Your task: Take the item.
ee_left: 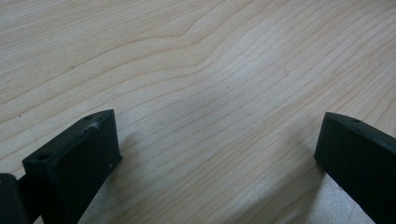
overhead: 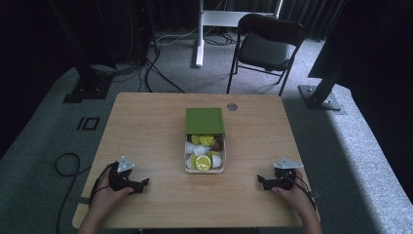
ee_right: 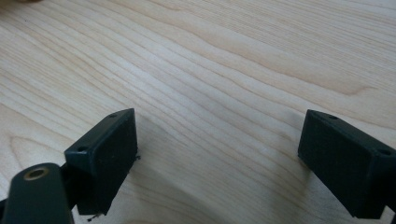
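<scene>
One wooden table (overhead: 146, 141) carries one white box (overhead: 205, 169) near its middle, closer to the near edge than to the far edge. One green lid (overhead: 204, 120) covers the far half of the box, leaving the near half uncovered. In that open half lie small capsules (overhead: 203, 162), some yellow-green, some white and one brown; they are piled together and too small to count exactly, though there look to be roughly eight or more. One small round disc (overhead: 232, 106) sits in the tabletop near the far edge, just beyond the lid.

Two grippers rest on the table, one toward each near corner, well apart from the box. The left gripper (overhead: 142, 184) is held in the left hand (overhead: 109, 194); in the left gripper view (ee_left: 219, 154) its two jaws stand wide apart with bare wood between them. The right gripper (overhead: 260, 180) is held in the right hand (overhead: 294, 192); in the right gripper view (ee_right: 217, 154) its two jaws are likewise spread wide over bare wood.

One black folding chair (overhead: 265, 46) stands on the carpet beyond the far edge.
</scene>
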### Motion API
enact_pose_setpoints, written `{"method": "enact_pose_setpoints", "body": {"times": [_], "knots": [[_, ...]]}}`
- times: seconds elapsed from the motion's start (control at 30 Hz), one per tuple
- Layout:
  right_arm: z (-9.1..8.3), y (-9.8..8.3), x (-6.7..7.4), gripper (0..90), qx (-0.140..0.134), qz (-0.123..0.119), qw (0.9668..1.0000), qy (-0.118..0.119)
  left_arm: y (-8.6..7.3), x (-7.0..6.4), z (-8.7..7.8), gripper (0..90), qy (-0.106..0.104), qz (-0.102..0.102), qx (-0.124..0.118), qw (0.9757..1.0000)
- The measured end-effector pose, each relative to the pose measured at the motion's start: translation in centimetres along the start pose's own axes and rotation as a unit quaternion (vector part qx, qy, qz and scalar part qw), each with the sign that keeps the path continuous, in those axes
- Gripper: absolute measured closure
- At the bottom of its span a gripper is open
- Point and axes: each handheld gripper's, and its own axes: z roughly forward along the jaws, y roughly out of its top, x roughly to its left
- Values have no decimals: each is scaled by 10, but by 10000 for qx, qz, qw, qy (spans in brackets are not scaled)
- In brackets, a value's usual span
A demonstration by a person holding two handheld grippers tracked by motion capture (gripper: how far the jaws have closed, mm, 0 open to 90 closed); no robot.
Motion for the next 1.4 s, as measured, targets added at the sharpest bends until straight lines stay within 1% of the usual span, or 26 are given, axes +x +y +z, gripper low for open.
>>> {"method": "enact_pose_setpoints", "body": {"times": [0.93, 1.2, 1.27, 1.4], "knots": [[0, 0, 0, 116, -1, 0, 10000, 2, 0, 0, 0, 10, 1, 5, 4, 10000], [1, 1, 0, 119, -17, 96, 9999, -58, 0, 0, 0, 10, 1, 0, 1, 10000], [1, 3, 1, 120, -11, 171, 9998, -42, 0, 0, 0, 10, 0, 5, 1, 10000], [1, 5, 3, 120, -21, 150, 9999, -49, 0, 0, 0, 10, 2, 4, 1, 10000]]}}
